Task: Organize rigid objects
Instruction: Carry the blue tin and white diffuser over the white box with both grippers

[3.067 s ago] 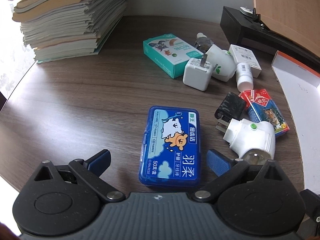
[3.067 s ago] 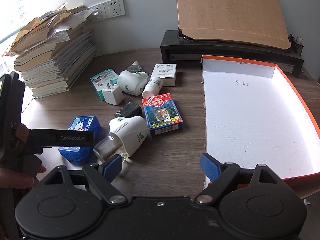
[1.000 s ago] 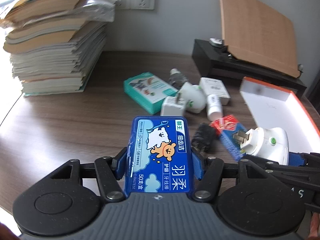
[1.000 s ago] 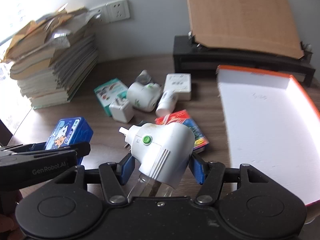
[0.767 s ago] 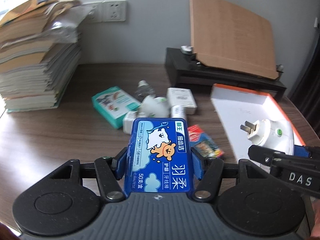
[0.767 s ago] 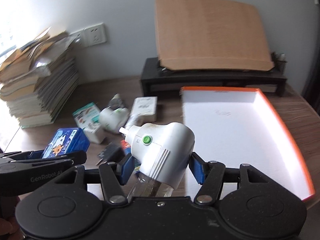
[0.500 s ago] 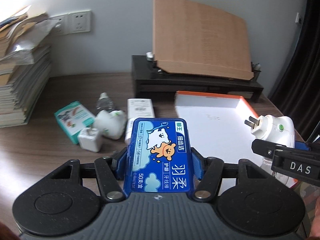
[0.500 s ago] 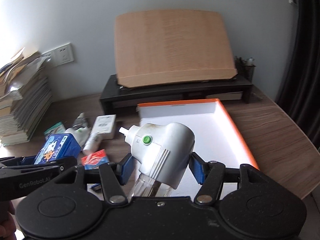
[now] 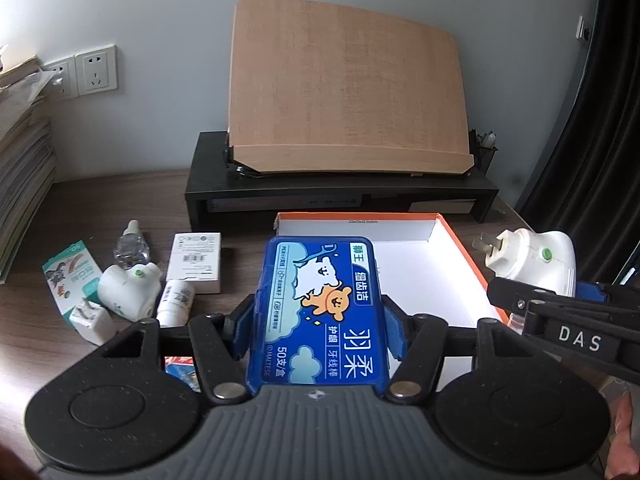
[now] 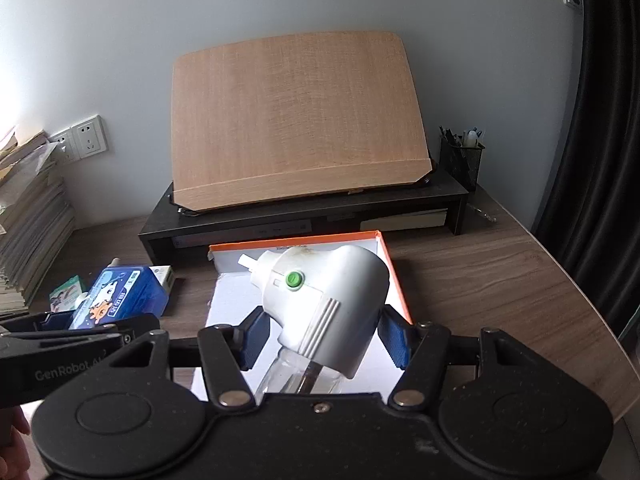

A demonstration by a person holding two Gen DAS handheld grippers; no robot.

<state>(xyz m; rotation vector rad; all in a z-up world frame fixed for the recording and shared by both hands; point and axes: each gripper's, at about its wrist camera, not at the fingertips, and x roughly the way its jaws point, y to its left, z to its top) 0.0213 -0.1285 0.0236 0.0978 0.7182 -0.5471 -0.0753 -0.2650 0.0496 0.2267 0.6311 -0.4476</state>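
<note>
The left gripper (image 9: 319, 330) is clamped on a blue case (image 9: 318, 312), its blue pads pressing the case's two long sides; the case is held flat, label up, above the near left part of the orange-rimmed box (image 9: 460, 240). The right gripper (image 10: 322, 338) grips a white plug-in heater (image 10: 326, 306) with a green button, its prongs pointing far-left and its clear bottle near the gripper body; it hangs over the box's white floor (image 10: 224, 304). In the left view the heater (image 9: 532, 258) shows at the right, over the box's right rim. The box lies on the brown table (image 10: 500, 280), just in front of a black riser (image 9: 340, 196) that carries a tilted wooden board (image 9: 344, 92). To the left of the box, on the table, lie a white carton (image 9: 195, 256), a small white bottle (image 9: 175, 302), a second white heater (image 9: 128, 288), a clear refill bottle (image 9: 130, 248), a white charger (image 9: 92, 320) and a teal box (image 9: 72, 278), close together. A red-and-blue pack (image 9: 178, 368) peeks out under the left gripper's frame. A stack of papers (image 10: 28, 236) stands at the far left by the wall sockets (image 9: 86, 70), and a mesh pen cup (image 10: 460, 160) stands at the riser's right end.
</note>
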